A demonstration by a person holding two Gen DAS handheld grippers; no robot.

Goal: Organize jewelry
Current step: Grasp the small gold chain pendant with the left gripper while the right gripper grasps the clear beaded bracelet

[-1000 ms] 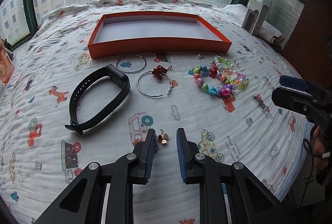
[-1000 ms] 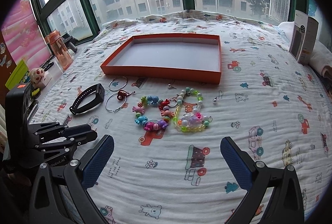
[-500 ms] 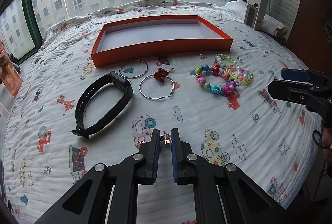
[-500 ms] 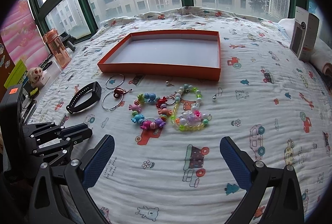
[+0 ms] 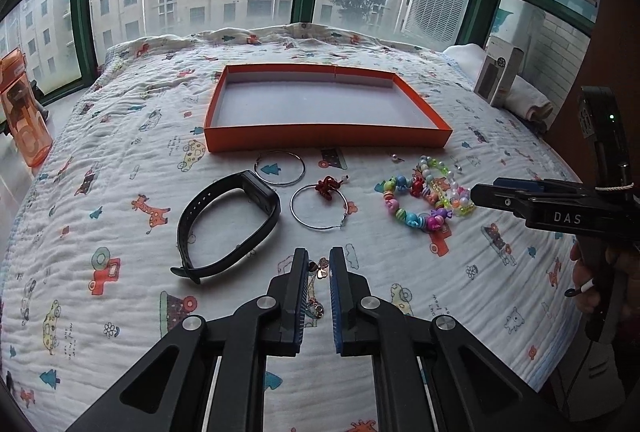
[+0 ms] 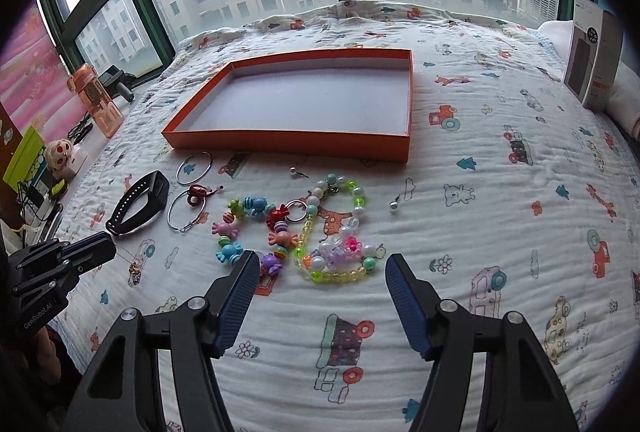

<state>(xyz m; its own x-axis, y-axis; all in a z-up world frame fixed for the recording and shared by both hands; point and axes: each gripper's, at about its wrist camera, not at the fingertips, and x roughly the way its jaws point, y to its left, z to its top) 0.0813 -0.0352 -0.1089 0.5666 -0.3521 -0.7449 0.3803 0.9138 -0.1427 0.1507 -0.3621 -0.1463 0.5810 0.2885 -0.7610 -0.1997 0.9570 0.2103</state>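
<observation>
The quilted bed cover (image 6: 500, 224) carries everything. The orange tray (image 5: 320, 134) lies toward its far edge, by the windows, with open cloth along the tray's front wall and a wide bare stretch toward the right edge.

The left gripper (image 5: 319, 272) is closed on a small rose-gold charm chain (image 5: 320, 274) near the front edge, its pads narrow around it. The right gripper (image 6: 318, 268) has just been closing; its jaws stand partly open, gripping nothing, with the pale bead bracelet (image 6: 340, 256) just ahead between the tips.

"DAS" reads on the right gripper's side, "GenRobot.AI" on the left's.

Between grippers and tray lie a candy bead bracelet (image 6: 248, 228), two hoop earrings (image 5: 318, 206), a red knot charm (image 5: 328, 186) and a black wristband (image 5: 228, 224). A grey box (image 6: 592, 56) stands at the right edge.
</observation>
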